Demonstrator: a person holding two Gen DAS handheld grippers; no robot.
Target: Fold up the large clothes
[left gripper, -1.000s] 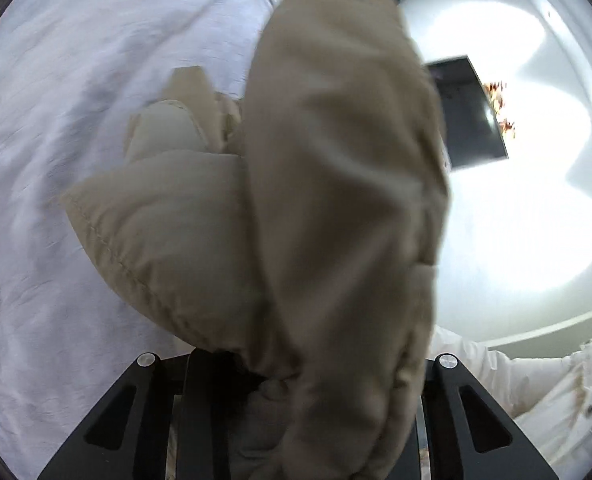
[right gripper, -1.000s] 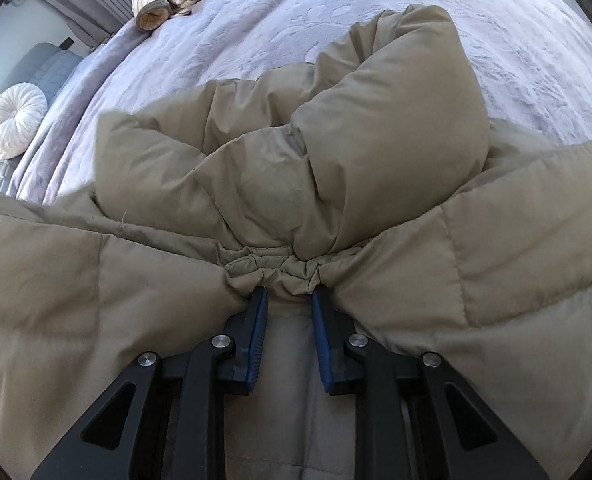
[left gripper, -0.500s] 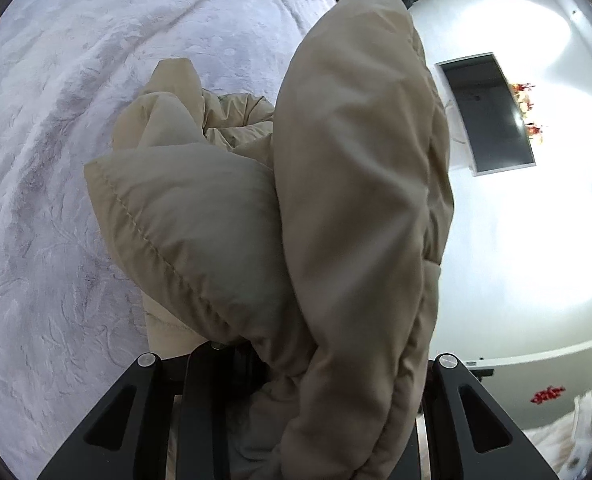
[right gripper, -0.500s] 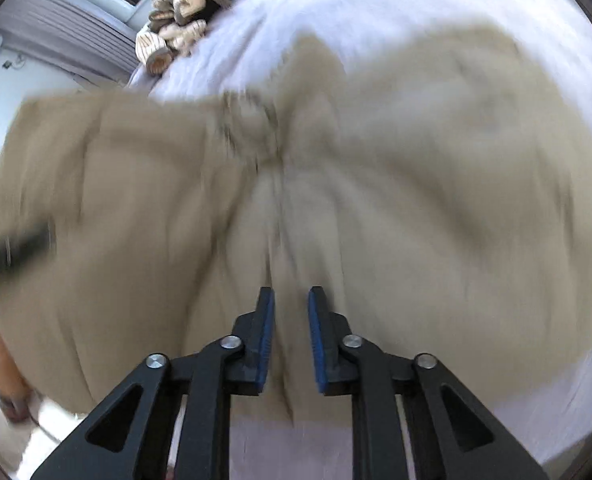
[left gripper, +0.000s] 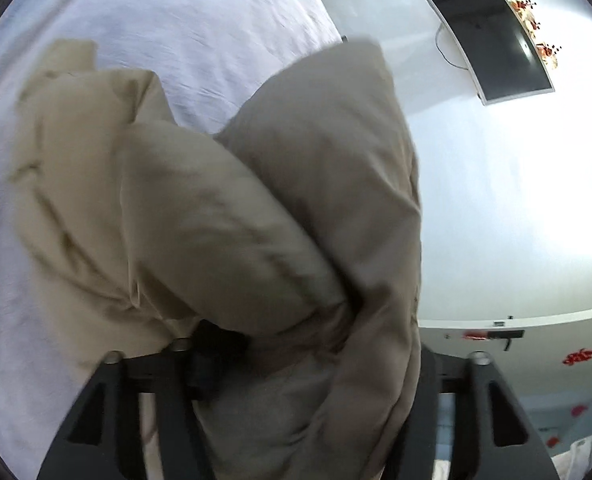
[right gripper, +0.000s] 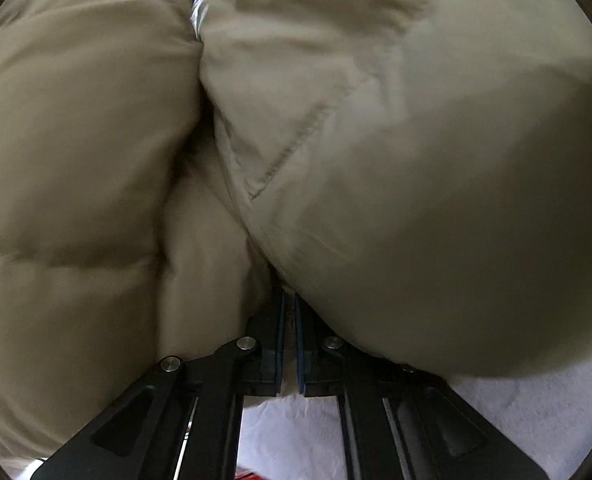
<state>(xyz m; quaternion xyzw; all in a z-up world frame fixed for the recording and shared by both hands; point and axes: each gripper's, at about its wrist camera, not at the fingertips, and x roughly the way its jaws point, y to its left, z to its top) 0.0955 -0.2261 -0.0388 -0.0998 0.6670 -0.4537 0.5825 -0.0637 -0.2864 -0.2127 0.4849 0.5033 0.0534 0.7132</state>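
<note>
Lifting off the bed [left gripper: 176,12], the tan puffer jacket [left gripper: 296,200] now hangs bunched from both tongs: left tongs [left gripper: 296,360] clamped deep in padding, right tongs [right gripper: 289,312] pinched on a fold. A second ago it lay spread; folding restarts mid-air.

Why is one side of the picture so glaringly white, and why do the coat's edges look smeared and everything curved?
Left wrist view: sunlight blows out the wall to plain white; the puffy coat is smeared by motion; the fisheye lens bows the wall screen. Right wrist view: the coat fills the frame, soft and shadowed near the right tool.
</note>
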